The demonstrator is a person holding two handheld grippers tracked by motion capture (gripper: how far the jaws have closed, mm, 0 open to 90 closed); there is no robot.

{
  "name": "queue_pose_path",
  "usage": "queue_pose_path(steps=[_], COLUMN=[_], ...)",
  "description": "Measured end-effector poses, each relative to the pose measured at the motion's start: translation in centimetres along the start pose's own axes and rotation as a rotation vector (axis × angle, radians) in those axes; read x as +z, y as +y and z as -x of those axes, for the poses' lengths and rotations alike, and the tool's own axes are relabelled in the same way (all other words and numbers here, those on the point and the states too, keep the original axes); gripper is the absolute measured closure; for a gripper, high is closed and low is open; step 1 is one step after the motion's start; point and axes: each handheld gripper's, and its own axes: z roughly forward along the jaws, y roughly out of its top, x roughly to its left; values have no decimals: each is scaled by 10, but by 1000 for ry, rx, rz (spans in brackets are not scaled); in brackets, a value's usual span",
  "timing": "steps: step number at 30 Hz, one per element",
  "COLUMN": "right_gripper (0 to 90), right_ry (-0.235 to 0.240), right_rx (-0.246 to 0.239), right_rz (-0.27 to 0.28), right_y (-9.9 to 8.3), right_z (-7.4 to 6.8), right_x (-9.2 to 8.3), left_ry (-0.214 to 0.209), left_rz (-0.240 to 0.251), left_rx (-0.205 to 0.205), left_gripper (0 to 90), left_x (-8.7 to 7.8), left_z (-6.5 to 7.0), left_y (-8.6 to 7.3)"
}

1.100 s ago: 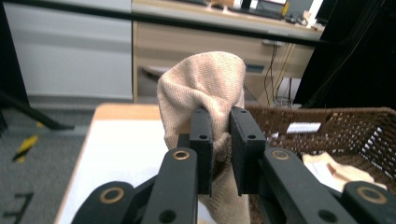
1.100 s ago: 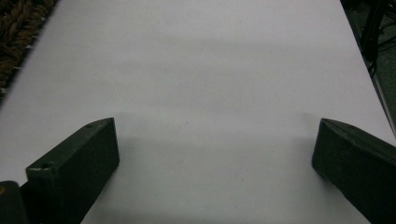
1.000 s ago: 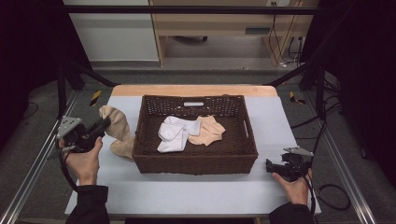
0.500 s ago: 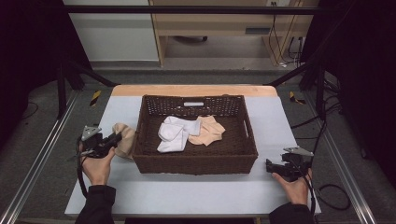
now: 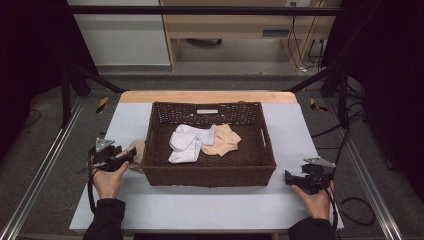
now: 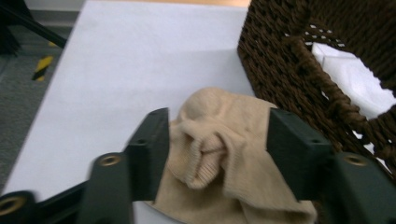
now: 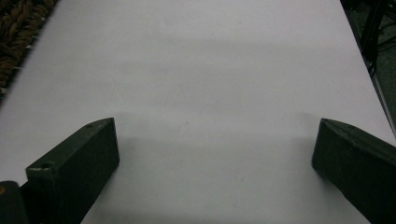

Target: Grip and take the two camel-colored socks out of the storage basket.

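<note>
Since the left claw came down, its jaws have just been opening: beige sock released on surface (right claw open, idle).

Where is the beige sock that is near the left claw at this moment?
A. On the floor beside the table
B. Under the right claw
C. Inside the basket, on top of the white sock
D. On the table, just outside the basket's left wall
D: the beige sock lies on the table against the outside of the basket, between the open jaws of the left claw.
</note>
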Motion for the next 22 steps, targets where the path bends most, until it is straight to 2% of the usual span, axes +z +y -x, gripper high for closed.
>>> queue_pose_path(steps=[3,6,12,16,22], right_gripper=[10,10,10,10,10], right_ry=[0,0,0,0,1], right_rx=[1,1,1,1,1], right_rz=[0,0,0,0,0], right_y=[0,0,0,0,0], right_z=[0,0,0,0,0], right_x=[0,0,0,0,0], left_ry=[3,-8,-20,-43,-57], left_rz=[21,50,151,197,222], left_rx=[4,-2,-18,0,38], left_gripper=[257,230,227,228,237], left_x=[-6,-13,-35,-48,-57], left_z=[1,1,0,6,16], left_y=[4,8,18,29,43])
